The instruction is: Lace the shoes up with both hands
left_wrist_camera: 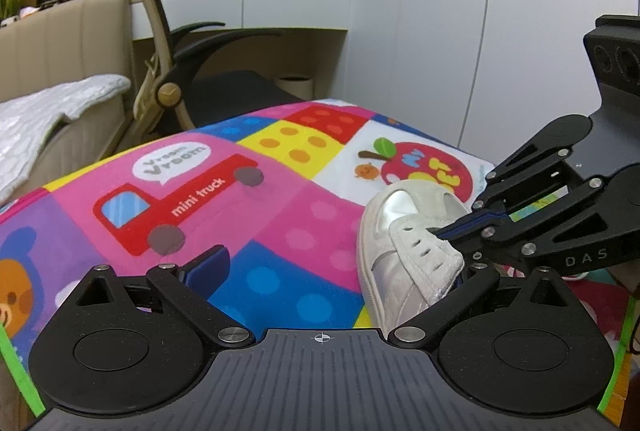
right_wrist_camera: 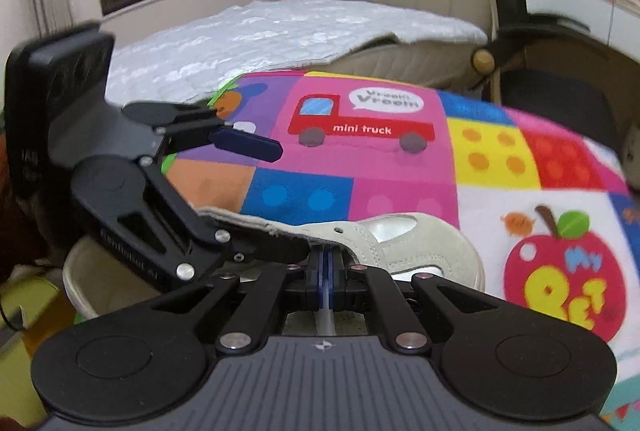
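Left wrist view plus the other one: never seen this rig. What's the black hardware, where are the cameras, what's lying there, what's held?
No robot here: a person holds a two-finger gripper in each hand, and each gripper carries a fisheye camera that looks along its own fingers. So each picture has its own gripper at the bottom and the other one off to the side. A pale shoe lies on a colourful play mat. The left gripper stands wide open, one finger by the shoe's flap. The right gripper is shut on a thin white strip, apparently the lace, at the shoe's eyelets.
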Demonstrator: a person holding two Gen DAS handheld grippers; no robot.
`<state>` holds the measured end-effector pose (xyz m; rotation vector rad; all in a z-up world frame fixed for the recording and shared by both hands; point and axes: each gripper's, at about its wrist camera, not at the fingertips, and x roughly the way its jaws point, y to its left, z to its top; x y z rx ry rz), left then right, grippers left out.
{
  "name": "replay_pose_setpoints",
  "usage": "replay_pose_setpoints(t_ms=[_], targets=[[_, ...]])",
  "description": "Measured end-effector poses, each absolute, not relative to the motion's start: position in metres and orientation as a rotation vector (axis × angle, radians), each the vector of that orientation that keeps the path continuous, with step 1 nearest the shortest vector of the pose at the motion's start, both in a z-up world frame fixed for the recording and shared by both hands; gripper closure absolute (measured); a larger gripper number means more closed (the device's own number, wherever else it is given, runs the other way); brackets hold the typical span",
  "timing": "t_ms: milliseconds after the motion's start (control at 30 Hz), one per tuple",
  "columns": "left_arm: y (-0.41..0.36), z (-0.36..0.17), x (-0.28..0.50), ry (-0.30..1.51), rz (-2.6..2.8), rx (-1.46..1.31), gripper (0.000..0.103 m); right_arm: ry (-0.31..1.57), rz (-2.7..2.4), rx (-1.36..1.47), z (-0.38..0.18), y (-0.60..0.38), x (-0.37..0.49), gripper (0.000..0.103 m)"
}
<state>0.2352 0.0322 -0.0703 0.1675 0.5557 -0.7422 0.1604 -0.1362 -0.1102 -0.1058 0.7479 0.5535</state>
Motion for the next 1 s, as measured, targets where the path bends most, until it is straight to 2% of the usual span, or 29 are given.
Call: replay_pose_setpoints(t_ms=[367, 400, 467, 500, 533, 767, 1000], targets=[[0.043, -0.065, 0.221, 0.572, -0.684, 0.132, 0.001, 0.742, 0.509, 0.105, -0.079, -0.199, 0.149, 0.101], [0.046, -0.064, 0.219, 0.574, -0.676, 0.125, 0.001, 0.738, 0.482, 0.131, -0.081, -0.206, 0.15, 0.097], [0.054, -0.06, 0.207, 0.573, -0.652, 0.099, 0.001, 0.716, 0.416, 0.219, -0.09, -0.225, 0.155, 0.054], [0.058, -0.057, 0.2, 0.571, -0.638, 0.082, 0.001, 0.694, 0.393, 0.273, -0.097, -0.235, 0.158, 0.017], [0.063, -0.054, 0.192, 0.569, -0.623, 0.065, 0.002, 0.672, 0.37, 0.328, -0.104, -0.245, 0.161, 0.0], [0.073, -0.048, 0.127, 0.567, -0.589, -0.065, 0.001, 0.559, 0.457, 0.656, -0.154, -0.263, 0.174, 0.0], [0.04, -0.073, 0.109, 0.63, -0.551, 0.005, 0.001, 0.693, 0.491, 0.679, -0.181, -0.234, 0.192, 0.0]])
